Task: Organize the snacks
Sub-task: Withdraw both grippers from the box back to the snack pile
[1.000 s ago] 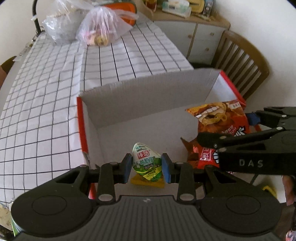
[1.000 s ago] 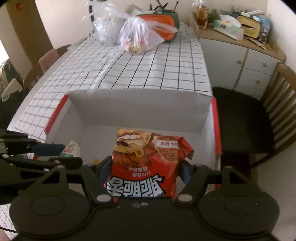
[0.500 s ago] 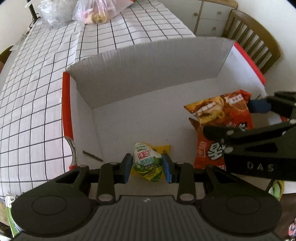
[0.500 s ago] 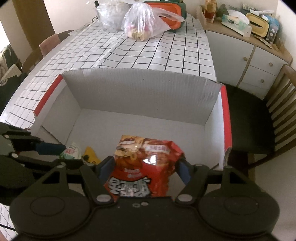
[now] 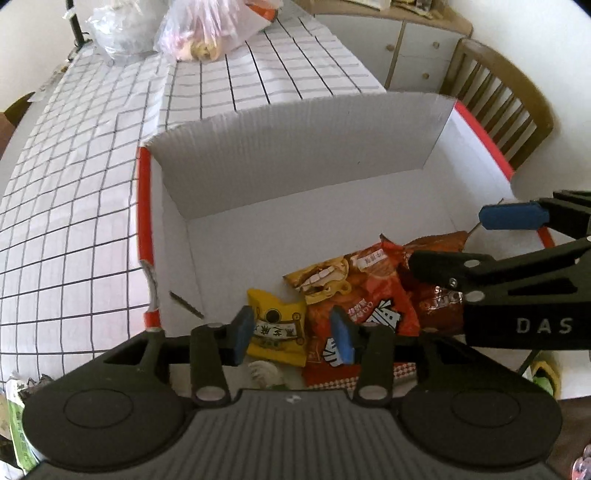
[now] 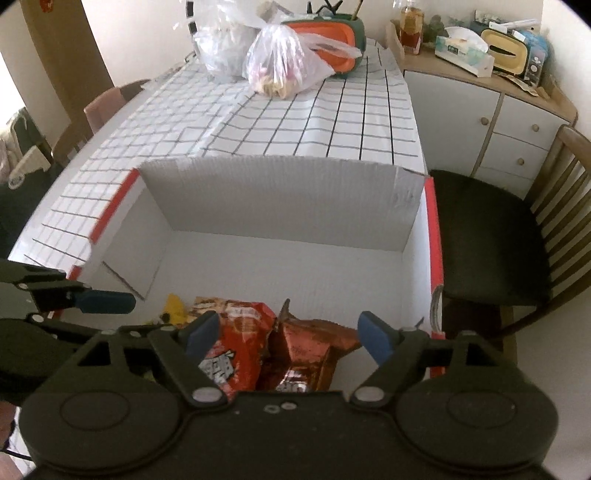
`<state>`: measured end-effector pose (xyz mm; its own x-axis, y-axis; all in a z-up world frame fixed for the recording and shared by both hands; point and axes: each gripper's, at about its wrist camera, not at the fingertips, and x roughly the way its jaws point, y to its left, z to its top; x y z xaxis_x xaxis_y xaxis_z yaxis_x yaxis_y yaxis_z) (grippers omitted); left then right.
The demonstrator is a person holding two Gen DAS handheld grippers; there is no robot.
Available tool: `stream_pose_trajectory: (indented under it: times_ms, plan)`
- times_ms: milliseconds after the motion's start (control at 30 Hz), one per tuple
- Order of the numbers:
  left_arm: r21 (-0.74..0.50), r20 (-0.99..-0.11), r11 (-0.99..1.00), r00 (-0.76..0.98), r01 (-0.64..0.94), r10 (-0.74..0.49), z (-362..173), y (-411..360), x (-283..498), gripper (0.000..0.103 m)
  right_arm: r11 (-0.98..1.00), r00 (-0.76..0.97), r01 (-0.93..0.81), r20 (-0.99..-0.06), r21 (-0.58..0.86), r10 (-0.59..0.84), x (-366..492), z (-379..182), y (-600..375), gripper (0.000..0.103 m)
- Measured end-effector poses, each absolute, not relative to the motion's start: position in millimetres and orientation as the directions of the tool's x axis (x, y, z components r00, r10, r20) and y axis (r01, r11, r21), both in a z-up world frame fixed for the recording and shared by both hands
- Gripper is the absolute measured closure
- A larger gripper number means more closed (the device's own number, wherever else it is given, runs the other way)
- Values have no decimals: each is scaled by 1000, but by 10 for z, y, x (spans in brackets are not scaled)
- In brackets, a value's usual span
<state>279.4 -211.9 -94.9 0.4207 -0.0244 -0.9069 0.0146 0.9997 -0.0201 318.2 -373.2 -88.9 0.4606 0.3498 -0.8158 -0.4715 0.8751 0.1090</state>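
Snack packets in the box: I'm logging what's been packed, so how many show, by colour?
Red packet: 1
Yellow packet: 1
Brown foil packet: 1
Green-and-white packet, mostly hidden: 1
Total: 4

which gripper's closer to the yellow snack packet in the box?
Left. The left gripper, jaws opening, hangs right over the yellow snack packet; the right gripper, also opening, is over the red chip bag beside it.

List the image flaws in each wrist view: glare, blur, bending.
Left wrist view: fisheye curves the tablecloth grid and box wall; the far plastic bags are washed out. Right wrist view: glare on the foil snack bag; the box's left rim looks smeared.
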Motion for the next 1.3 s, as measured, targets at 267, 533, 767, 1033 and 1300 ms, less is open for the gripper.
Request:
stream_pose_trajectory:
  times_ms: [267,533,767,1033,1300]
  plan:
    - [-66,-863,998,501,-4,-55,-661,-1960,2487,48,853,506,-505,-756,130,415,2867,-535,-3747,13]
    - [-95,-796,995,601,-9,-71,-326,-1693,2107,41,845,560,-508,-679,170,474,2492,-239,-3615,5]
    - [-133,-746,991,659,0,-100,-167,-1285,1801,33,844,601,-505,-630,179,493,2139,-96,-3288,1]
    - [-139,-713,990,695,-12,-92,-100,-640,1399,26,841,606,-506,-613,193,506,1789,-100,-2766,1]
    - [-150,-729,985,683,-85,-52,-223,121,1084,24,851,565,-480,-667,212,485,1578,-380,-2277,1]
